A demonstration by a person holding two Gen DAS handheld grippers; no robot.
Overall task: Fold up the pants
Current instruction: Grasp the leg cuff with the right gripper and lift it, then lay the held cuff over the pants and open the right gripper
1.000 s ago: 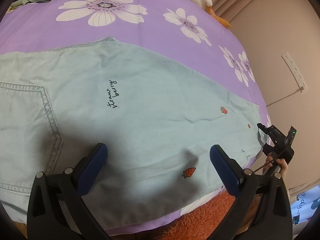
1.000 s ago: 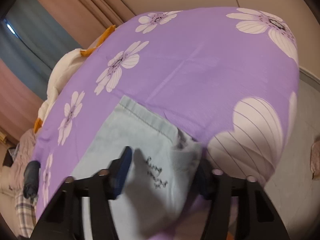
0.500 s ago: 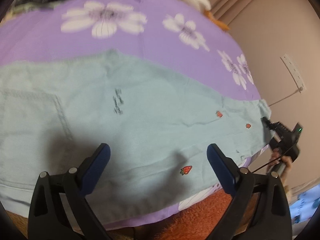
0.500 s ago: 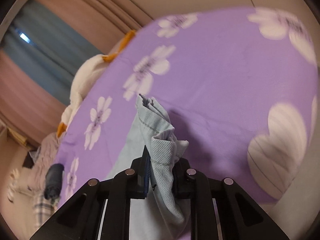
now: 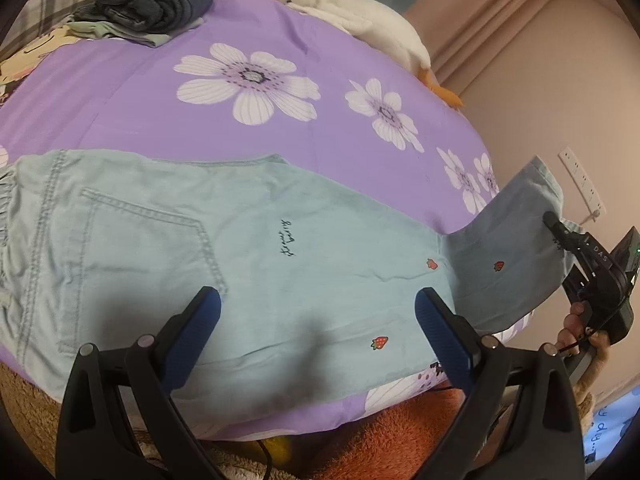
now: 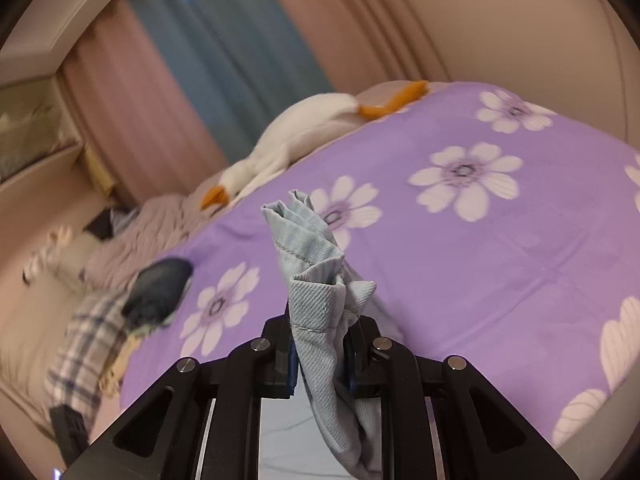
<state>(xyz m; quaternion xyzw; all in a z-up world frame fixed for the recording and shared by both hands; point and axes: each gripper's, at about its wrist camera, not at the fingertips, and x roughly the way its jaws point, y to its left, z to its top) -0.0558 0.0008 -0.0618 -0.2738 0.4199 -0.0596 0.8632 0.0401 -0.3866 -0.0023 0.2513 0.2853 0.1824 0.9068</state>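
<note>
Covering almost all we see is a big purple bed cover (image 5: 160, 92) with white flowers on it. On top of it we have the light blue pants (image 5: 248, 248) lying flat, with the back pocket on our left side and little red strawberries down the leg. The leg end on our right is lifted up off the bed and bends upward. A long white toy goose (image 5: 360, 20) with an orange beak lies at the far edge of the bed, and a dark folded pile of clothes (image 5: 152, 0) sits in the far left corner. Our left gripper (image 5: 316, 320) hangs low over the middle of the pants, pointing across them, with its two blue fingers spread wide apart and nothing between them. Our right gripper (image 6: 320, 354) is held up in the air above the bed, tipped up toward the curtains, and its jaws are pinching the bunched hem of the pants leg tight. In the left view we can see the hand (image 5: 580, 328) that holds this gripper from below.
</note>
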